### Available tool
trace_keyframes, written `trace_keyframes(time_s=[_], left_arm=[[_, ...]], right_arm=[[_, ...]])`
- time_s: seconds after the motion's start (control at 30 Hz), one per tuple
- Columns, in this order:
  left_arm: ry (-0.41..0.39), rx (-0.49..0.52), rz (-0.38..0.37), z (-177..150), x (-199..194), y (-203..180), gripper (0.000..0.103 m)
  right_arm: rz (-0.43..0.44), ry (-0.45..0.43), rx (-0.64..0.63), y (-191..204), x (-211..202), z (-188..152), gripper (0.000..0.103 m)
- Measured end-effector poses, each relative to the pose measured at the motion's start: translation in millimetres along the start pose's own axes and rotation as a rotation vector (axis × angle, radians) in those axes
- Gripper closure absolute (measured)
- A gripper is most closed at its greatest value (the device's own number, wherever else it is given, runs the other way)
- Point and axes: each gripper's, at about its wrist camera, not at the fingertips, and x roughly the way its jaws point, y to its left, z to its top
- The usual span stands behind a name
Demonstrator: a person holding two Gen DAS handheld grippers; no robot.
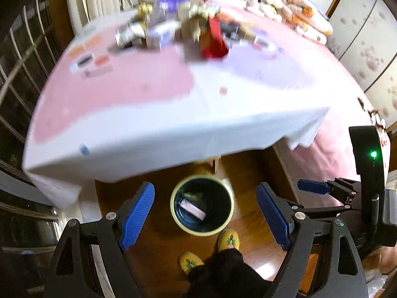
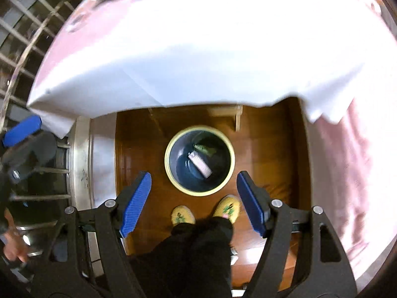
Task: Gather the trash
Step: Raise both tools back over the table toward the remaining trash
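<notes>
Two handheld grippers point down over a wooden floor beside a counter (image 1: 153, 124) draped in a pink and white cloth. A round bin (image 2: 200, 160) with a pale rim stands on the floor just in front of the person's yellow slippers (image 2: 183, 214). Inside it lie a pale pink box (image 2: 200, 165) and something greenish, too blurred to name.

More trash (image 1: 173, 28) is heaped at the far side of the counter: small cartons, wrappers and a red packet (image 1: 214, 40), all smeared by motion. These look like light card and foil. They would probably crush or slide under a hard squeeze, so a gentle pinch across a carton's narrow sides, or on a wrapper's folded edge, should serve best.

The left gripper (image 1: 206, 213) has its blue-padded jaws spread wide with nothing between them, the bin showing in the gap. The right gripper (image 2: 193, 203) is likewise spread wide and empty, its jaws hanging apart above the bin and touching nothing.
</notes>
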Motion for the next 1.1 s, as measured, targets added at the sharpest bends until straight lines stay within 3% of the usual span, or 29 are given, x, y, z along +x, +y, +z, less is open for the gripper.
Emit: trace_keyframes(time_s=[0.23, 0.53, 0.83, 1.1], left_arm=[[-0.065, -0.046, 0.075, 31.3, -68.9, -2.4, 0.018], [-0.172, -0.157, 0.147, 81.3, -127.0, 11.0, 0.018], [-0.262, -0.263, 0.234, 124.9, -161.0, 23.7, 0.021], [-0.211, -0.340, 0.214, 153.0, -153.5, 53.2, 0.021]], right_arm=[[-0.003, -0.144, -0.129, 22.5, -88.0, 29.3, 0.034], [0.024, -0.277, -0.245, 36.3, -146.6, 77.7, 0.034], [0.068, -0.350, -0.299, 36.0, -165.3, 135.4, 0.034], [0.119, -0.317, -0.270, 29.5, -137.8, 184.7, 0.034]])
